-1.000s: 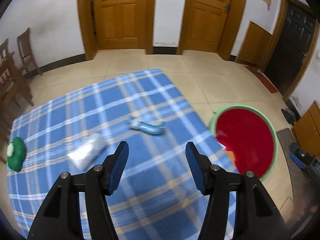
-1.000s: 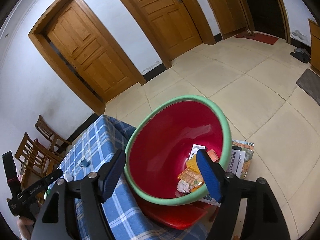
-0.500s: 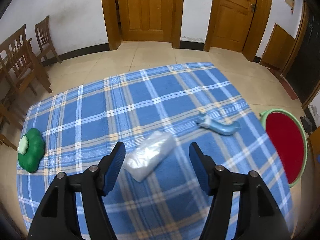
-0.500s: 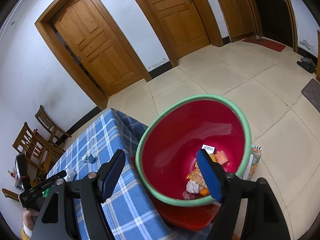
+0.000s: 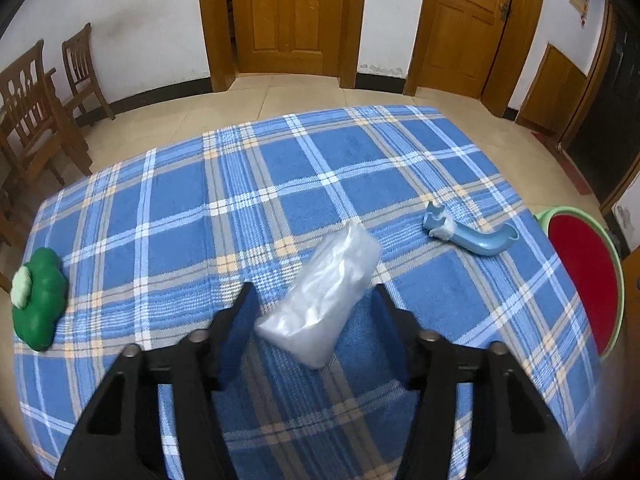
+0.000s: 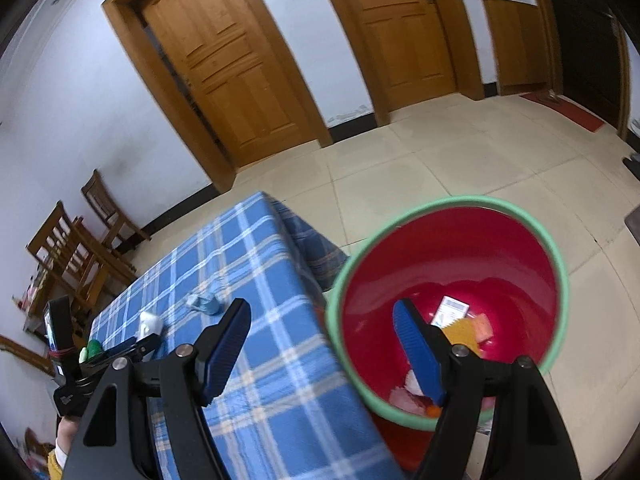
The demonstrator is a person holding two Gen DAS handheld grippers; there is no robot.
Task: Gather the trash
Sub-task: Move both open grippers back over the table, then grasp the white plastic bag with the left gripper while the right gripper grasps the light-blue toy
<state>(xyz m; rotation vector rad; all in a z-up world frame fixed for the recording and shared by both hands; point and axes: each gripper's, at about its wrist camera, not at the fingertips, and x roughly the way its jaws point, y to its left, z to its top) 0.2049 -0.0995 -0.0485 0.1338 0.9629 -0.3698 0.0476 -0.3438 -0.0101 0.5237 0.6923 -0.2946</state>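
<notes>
Plastic bag [image 5: 320, 300] between closing left gripper [image 5: 314, 300] pads, untouched, blue scoop [image 5: 472, 234] beside, right gripper [image 6: 324, 344] released.

Left gripper [image 5: 314, 310] angled steeply downward, jaws just closing in, blue pads not yet pressing. Right gripper [image 6: 322, 342] tilted down, rolled, jaws wide, nothing between them.

Plaid table [image 5: 280, 168]: plastic bag [image 5: 324, 300], blue scoop [image 5: 472, 234], green toy [image 5: 38, 300].

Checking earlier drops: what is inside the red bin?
The red bin holds a white printed card, orange wrappers and crumpled white paper; the right gripper finger covers part of the pile.
</notes>
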